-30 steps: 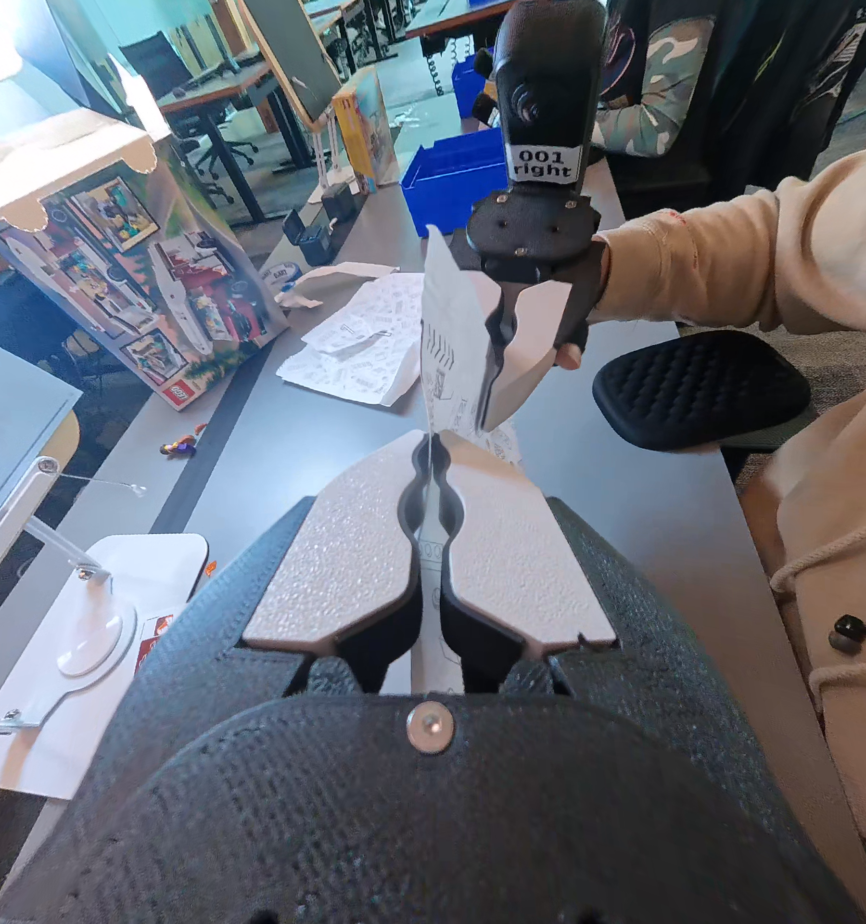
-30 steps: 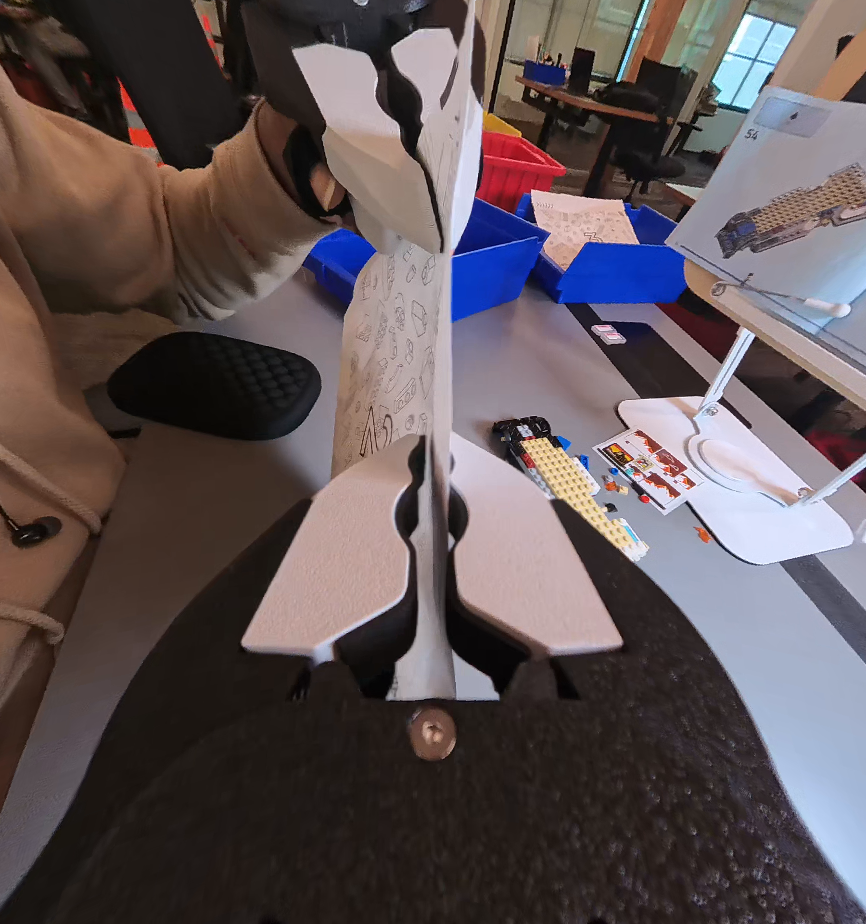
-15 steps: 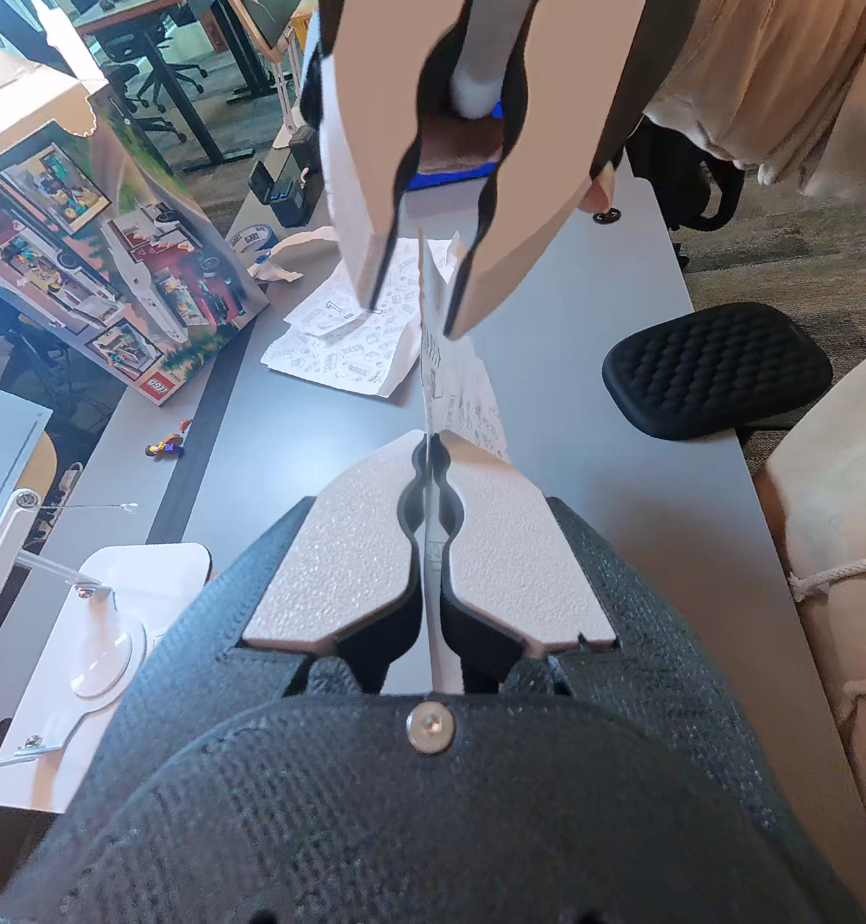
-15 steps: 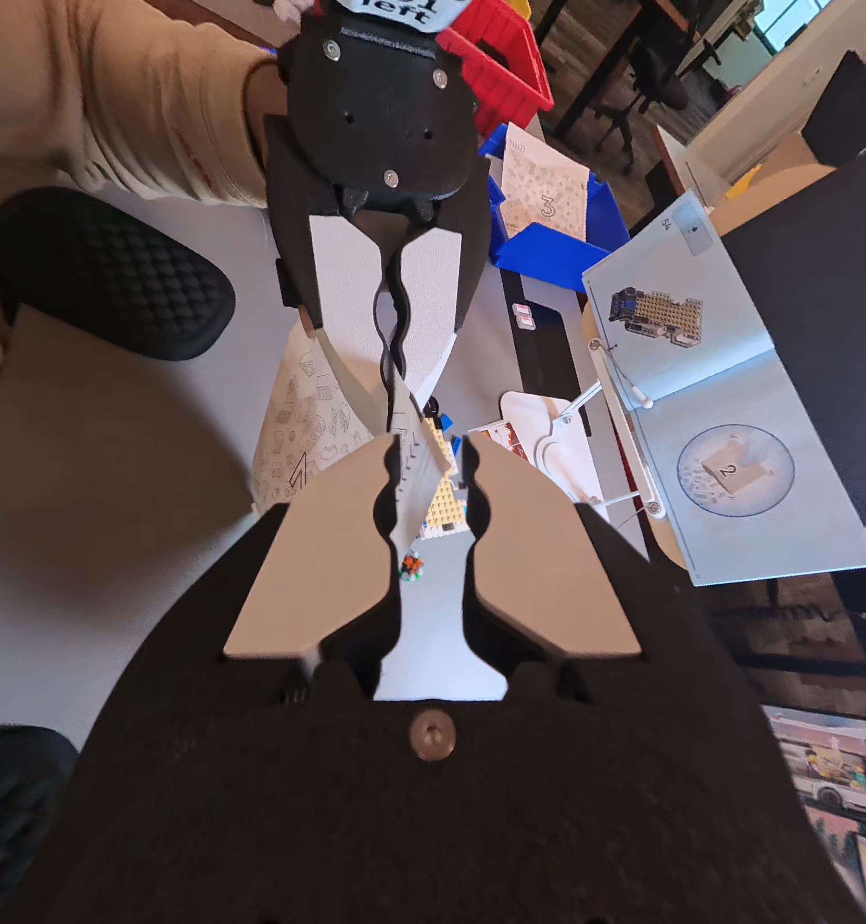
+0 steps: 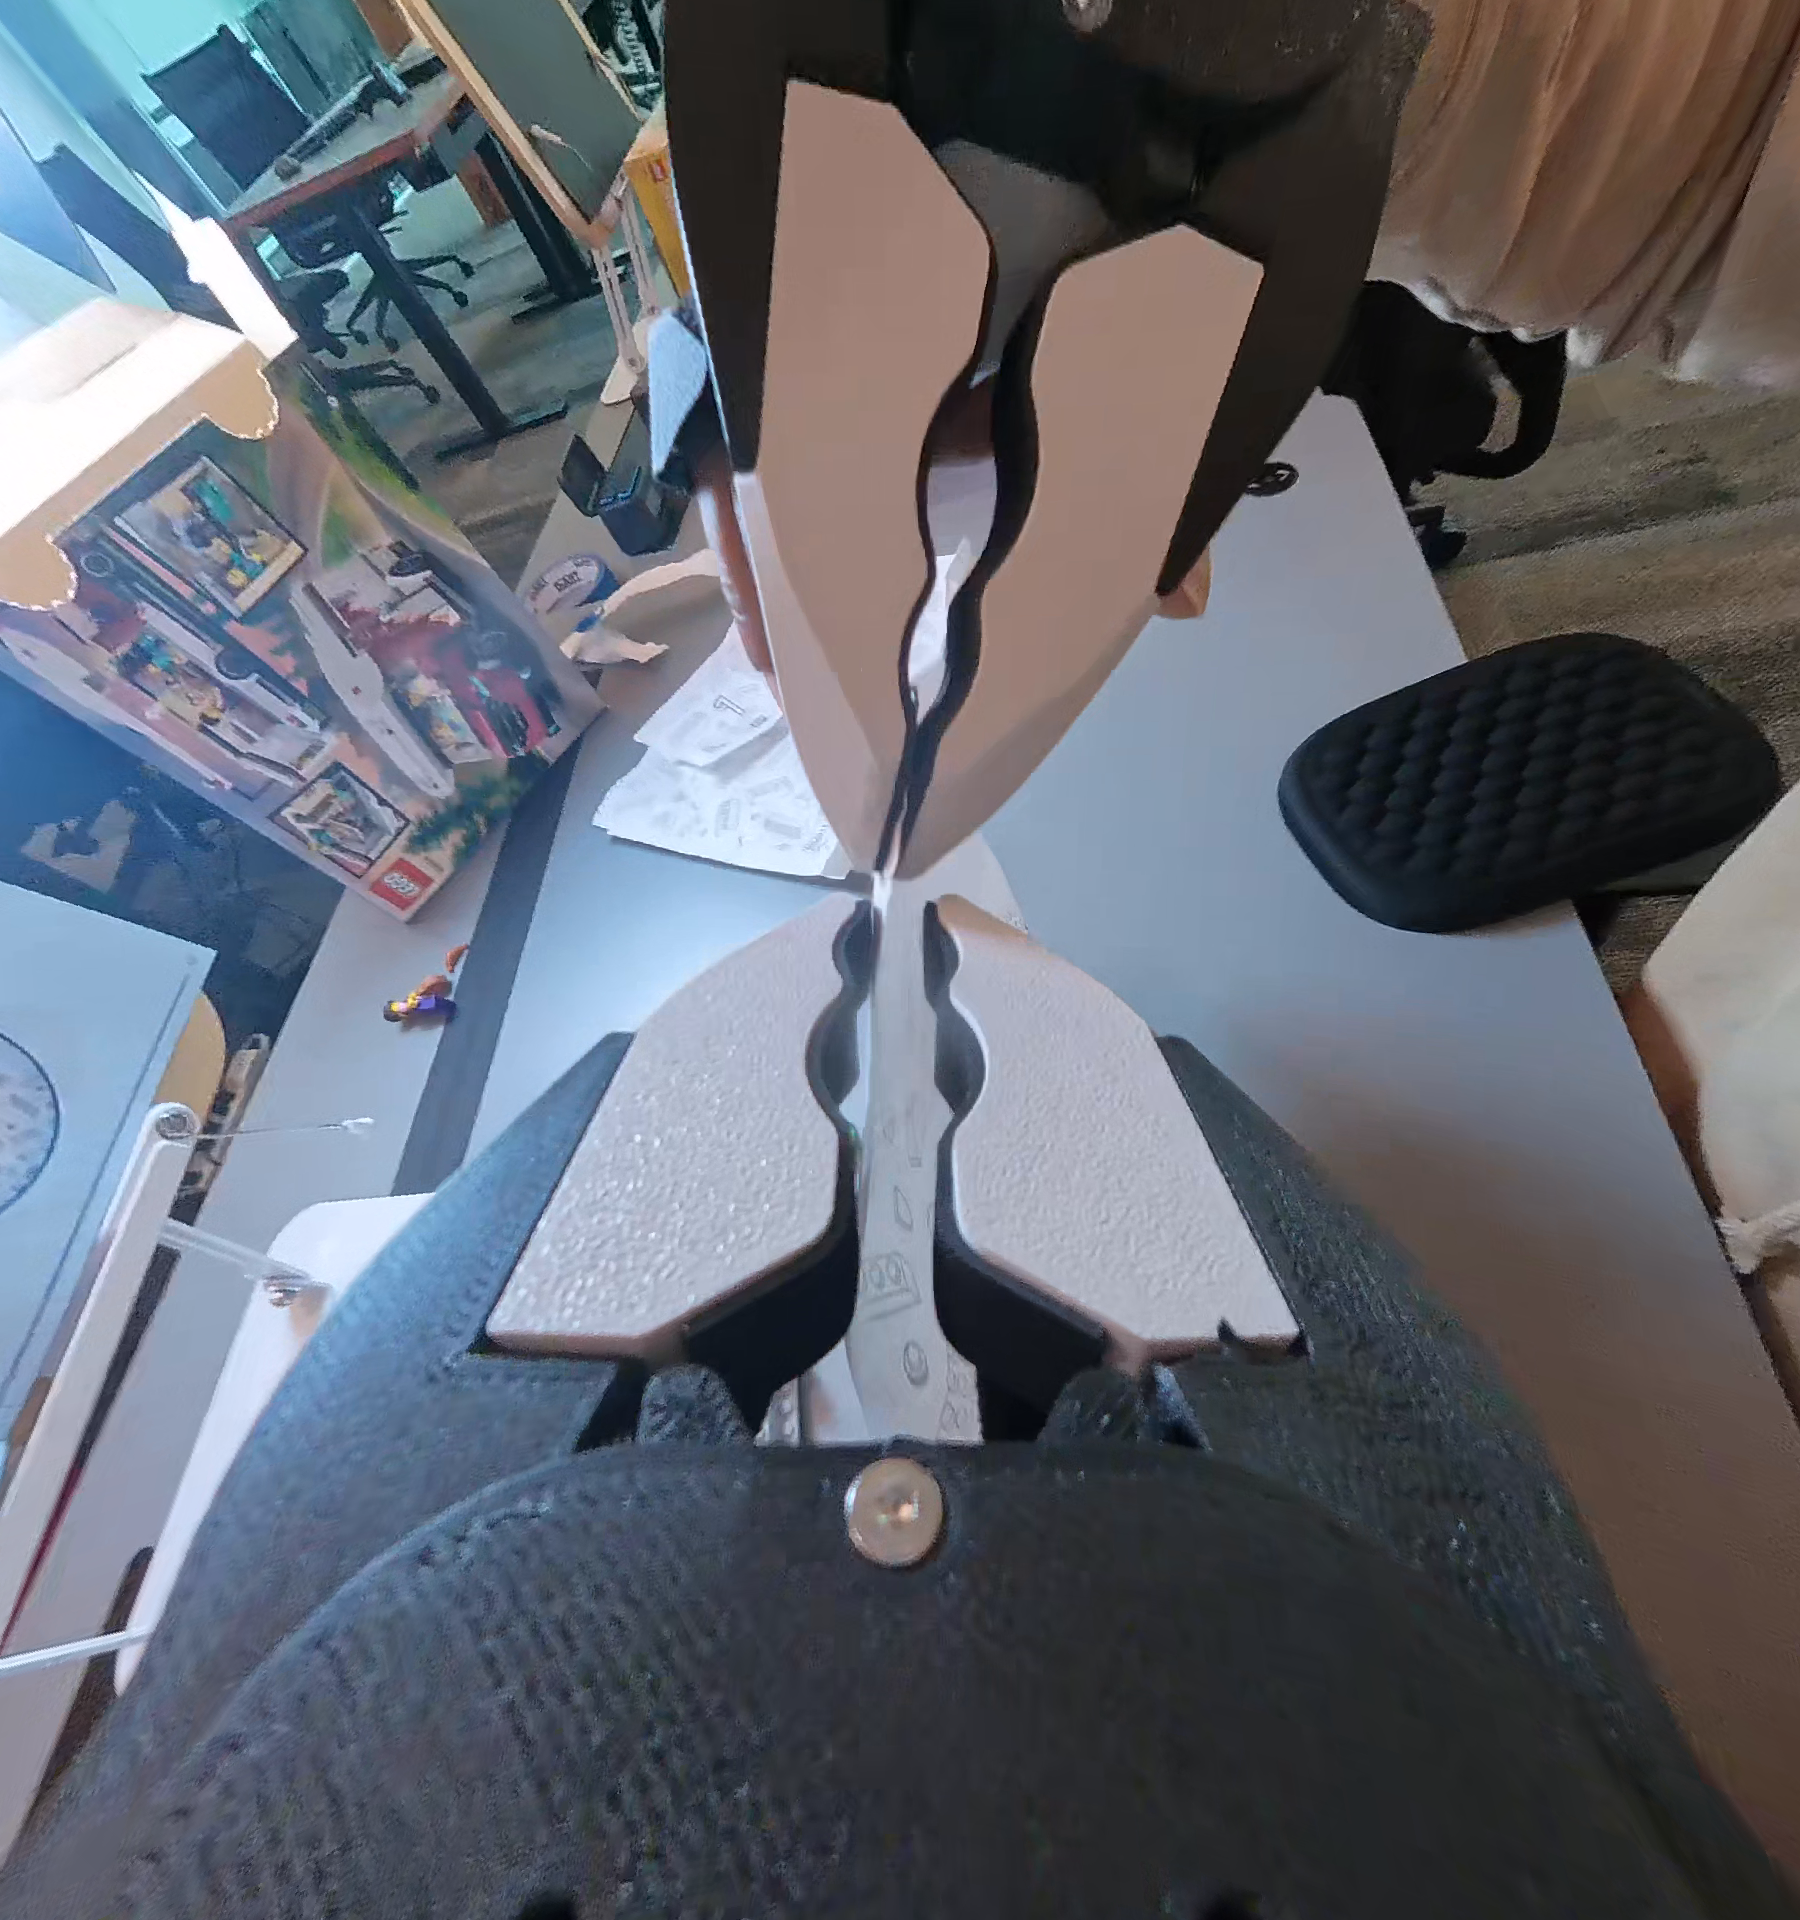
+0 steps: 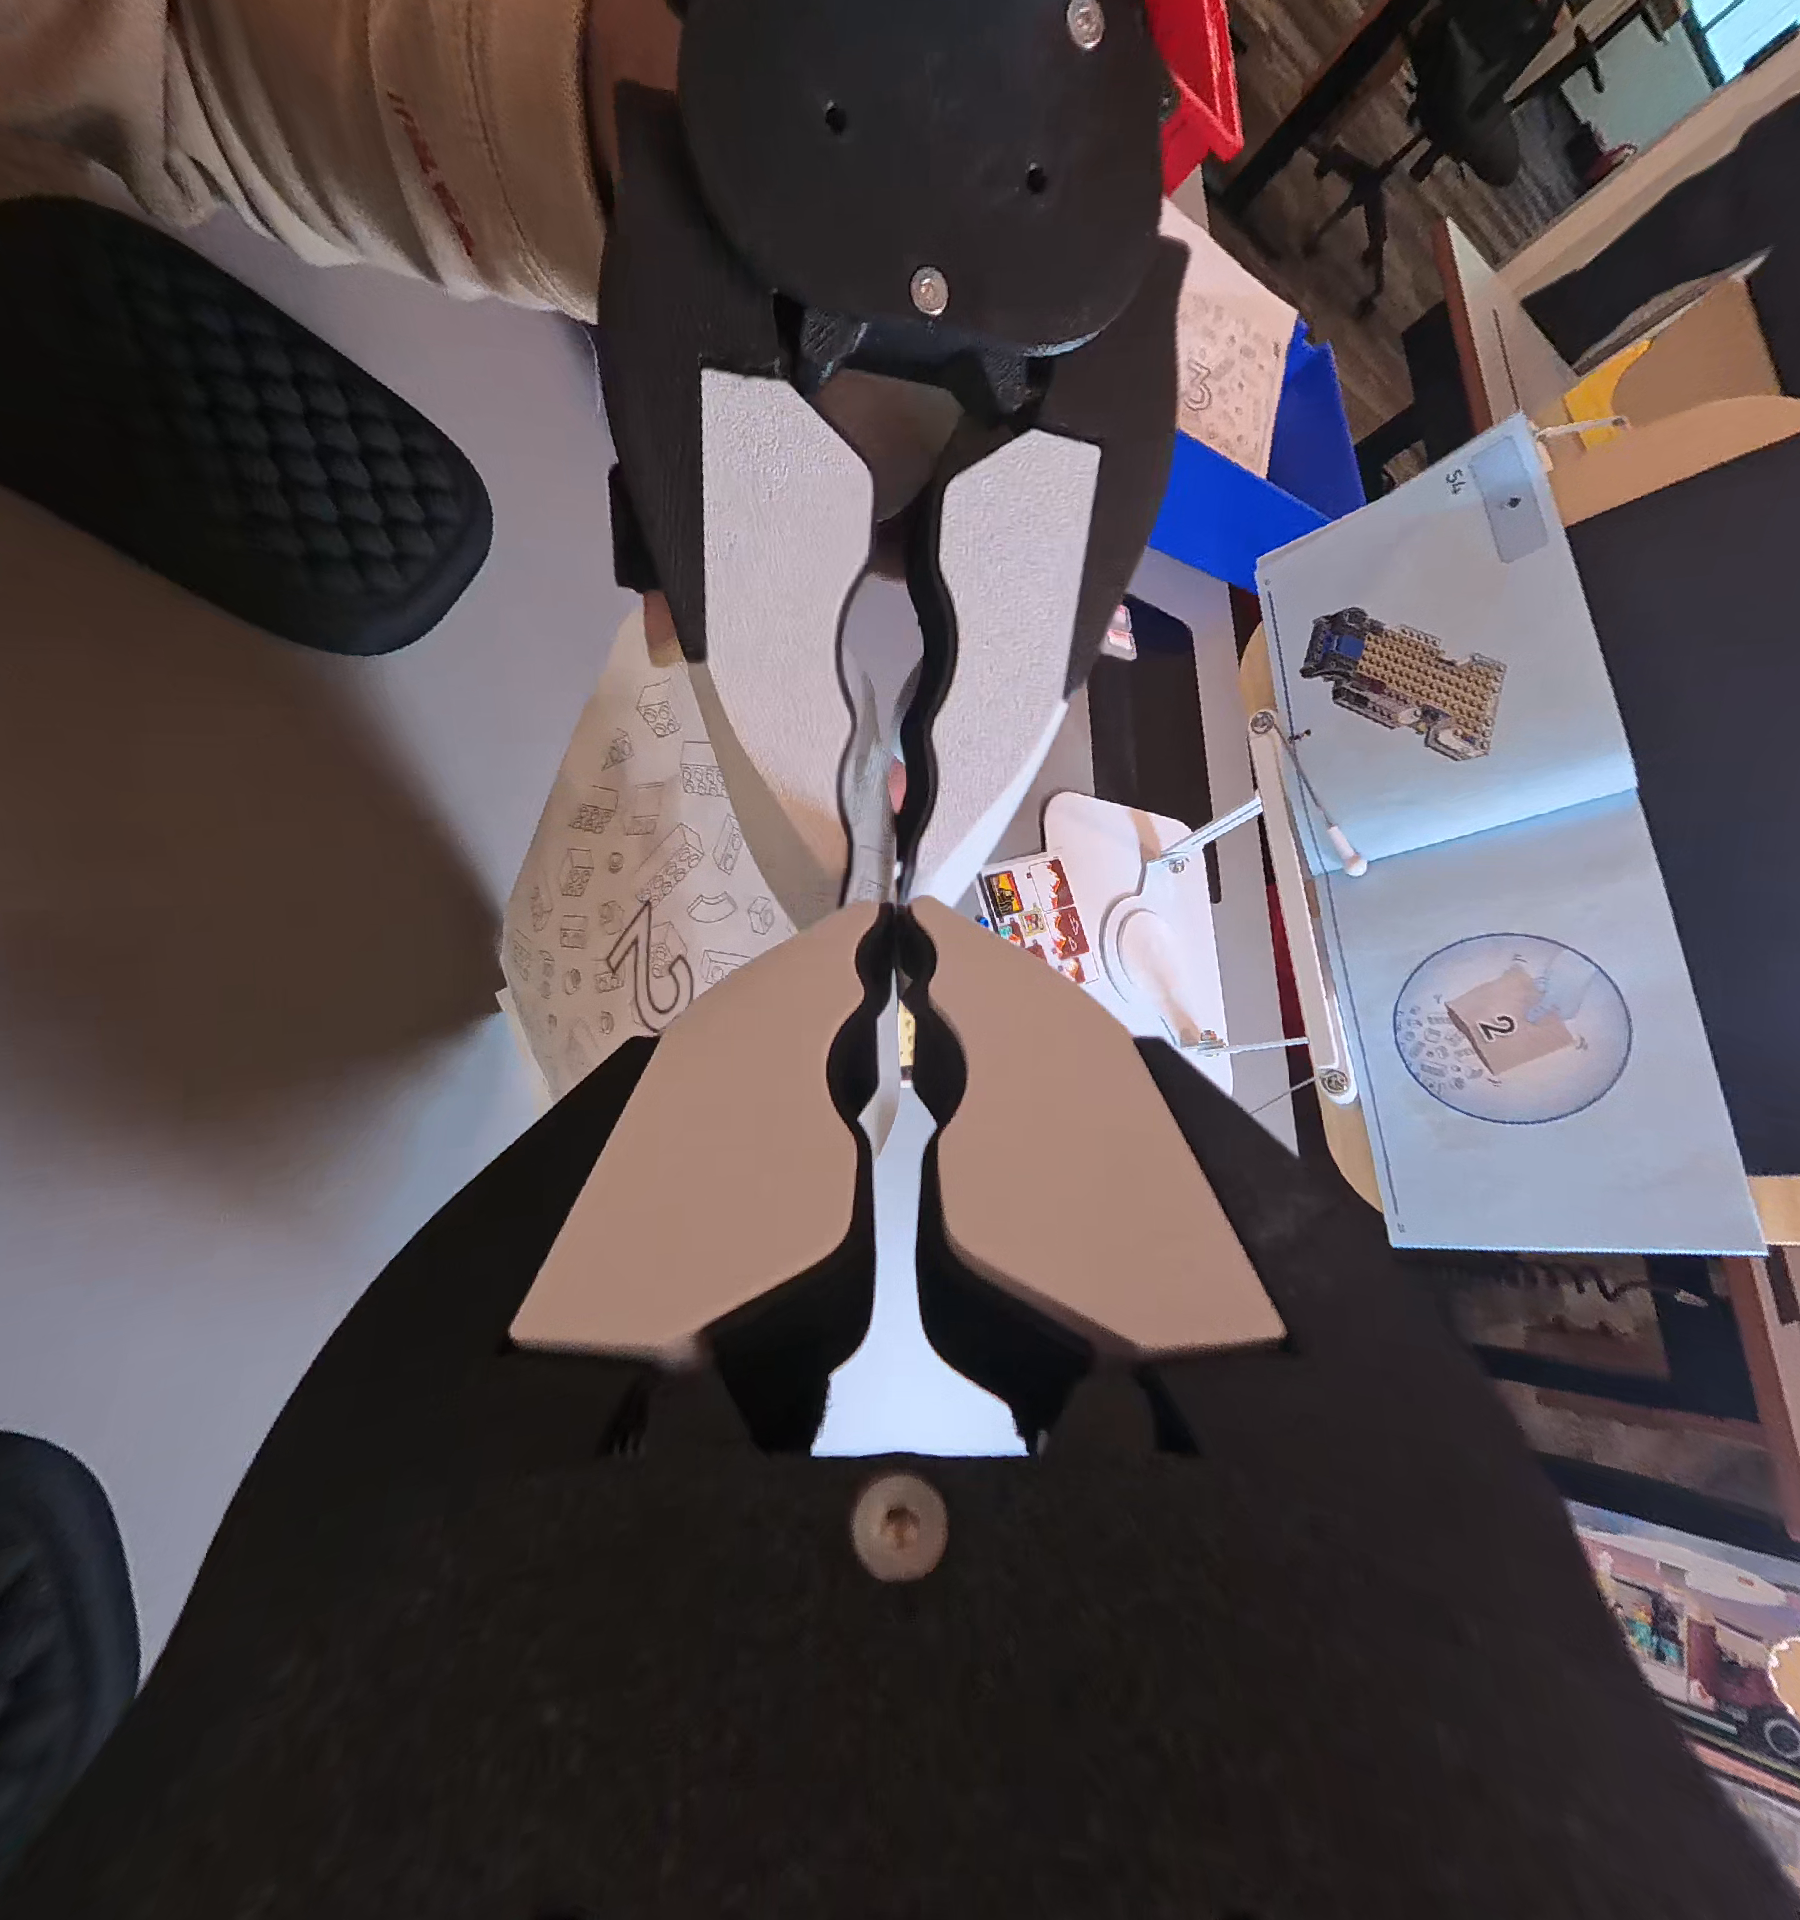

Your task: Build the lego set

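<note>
White paper bag (image 6: 615, 914), brick outlines printed, upright between claws.

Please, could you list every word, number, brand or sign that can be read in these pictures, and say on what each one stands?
I do not copy out writing; these things bear it.
Toy box: red logo patch, legible.
White paper bag: one large outlined numeral, legible.
Open booklet: corner page number, and a numeral on a pictured bag, legible.
Second bag in the blue bin: large numeral.
Sleeve: red lettering, blurred.
</note>
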A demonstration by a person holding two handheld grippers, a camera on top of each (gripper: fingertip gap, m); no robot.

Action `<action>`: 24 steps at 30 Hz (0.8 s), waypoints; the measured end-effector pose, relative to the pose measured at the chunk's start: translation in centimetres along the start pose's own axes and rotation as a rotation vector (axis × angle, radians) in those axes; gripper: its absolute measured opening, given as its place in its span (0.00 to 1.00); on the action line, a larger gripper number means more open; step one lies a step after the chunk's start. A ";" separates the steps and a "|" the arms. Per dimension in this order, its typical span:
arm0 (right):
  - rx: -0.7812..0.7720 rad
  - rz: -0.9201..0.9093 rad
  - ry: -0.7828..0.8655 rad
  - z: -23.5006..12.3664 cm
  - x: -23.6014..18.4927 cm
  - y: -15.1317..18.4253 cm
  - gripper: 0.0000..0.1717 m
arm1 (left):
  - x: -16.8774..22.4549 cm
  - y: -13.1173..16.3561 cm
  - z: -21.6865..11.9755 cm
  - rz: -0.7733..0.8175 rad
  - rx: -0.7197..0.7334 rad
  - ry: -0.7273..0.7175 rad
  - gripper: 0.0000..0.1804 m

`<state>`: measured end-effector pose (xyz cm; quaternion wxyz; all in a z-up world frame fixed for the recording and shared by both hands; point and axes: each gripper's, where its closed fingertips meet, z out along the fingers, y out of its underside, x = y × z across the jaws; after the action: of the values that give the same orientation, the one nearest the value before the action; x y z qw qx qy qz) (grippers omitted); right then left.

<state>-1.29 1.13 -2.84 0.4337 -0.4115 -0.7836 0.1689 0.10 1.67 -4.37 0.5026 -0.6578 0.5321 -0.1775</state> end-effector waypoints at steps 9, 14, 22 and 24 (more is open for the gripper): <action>-0.021 -0.065 0.011 -0.5 -0.4 0.3 0.03 | 0.5 0.3 0.7 -0.006 -0.029 0.036 0.00; -0.031 -0.120 0.031 -0.7 -0.4 0.0 0.00 | 0.4 -0.1 0.5 -0.012 -0.018 0.042 0.00; 0.073 -0.256 0.135 -1.0 -0.5 -1.9 0.00 | 1.2 -1.1 -1.0 -0.148 0.093 0.193 0.00; 0.088 -0.283 0.155 -0.8 -0.7 -2.0 0.00 | 1.5 -1.0 -1.3 -0.180 0.112 0.231 0.00</action>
<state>-1.46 -0.75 -1.51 0.5297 -0.2894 -0.7899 0.1082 0.19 -0.34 -3.44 0.4561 -0.6489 0.5147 -0.3256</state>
